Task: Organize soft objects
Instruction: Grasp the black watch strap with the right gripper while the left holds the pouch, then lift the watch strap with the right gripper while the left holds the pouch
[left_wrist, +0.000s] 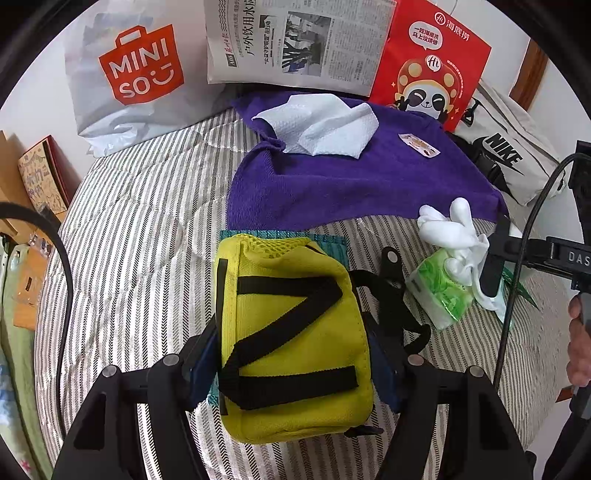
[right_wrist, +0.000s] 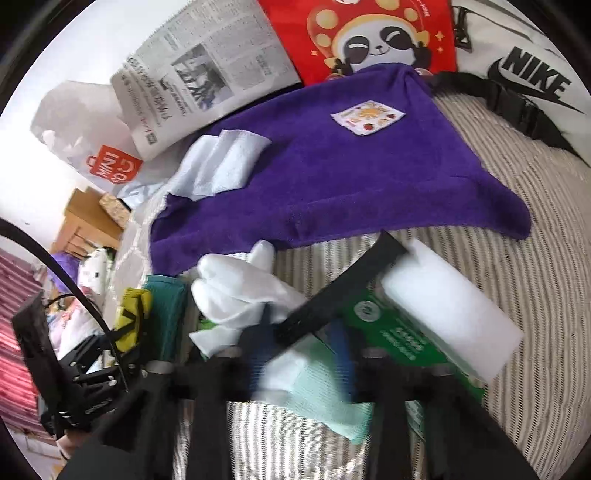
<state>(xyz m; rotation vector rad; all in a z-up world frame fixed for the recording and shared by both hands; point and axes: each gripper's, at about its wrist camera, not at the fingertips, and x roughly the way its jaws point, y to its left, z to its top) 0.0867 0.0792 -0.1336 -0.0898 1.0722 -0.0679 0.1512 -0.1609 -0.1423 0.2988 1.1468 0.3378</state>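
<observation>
My left gripper (left_wrist: 293, 354) is shut on a yellow mesh pouch (left_wrist: 291, 339) with black straps, held over a teal cloth (left_wrist: 334, 245) on the striped bed. The pouch also shows at the left of the right wrist view (right_wrist: 131, 319). My right gripper (right_wrist: 299, 354) is shut on a green tissue pack (right_wrist: 314, 373), blurred by motion; from the left wrist view the pack (left_wrist: 441, 291) sits by white gloves (left_wrist: 456, 229). The gloves (right_wrist: 236, 291) lie just left of my right fingers. A purple towel (left_wrist: 351, 181) with a white paper towel (left_wrist: 321, 127) on it lies beyond.
A Miniso bag (left_wrist: 125, 77), a newspaper (left_wrist: 295, 40) and a red panda bag (left_wrist: 428, 66) lean on the wall behind. A white Nike bag (left_wrist: 506, 155) is at far right. A white foam block (right_wrist: 450, 306) lies right of the right gripper. Boxes (left_wrist: 37, 181) stand left.
</observation>
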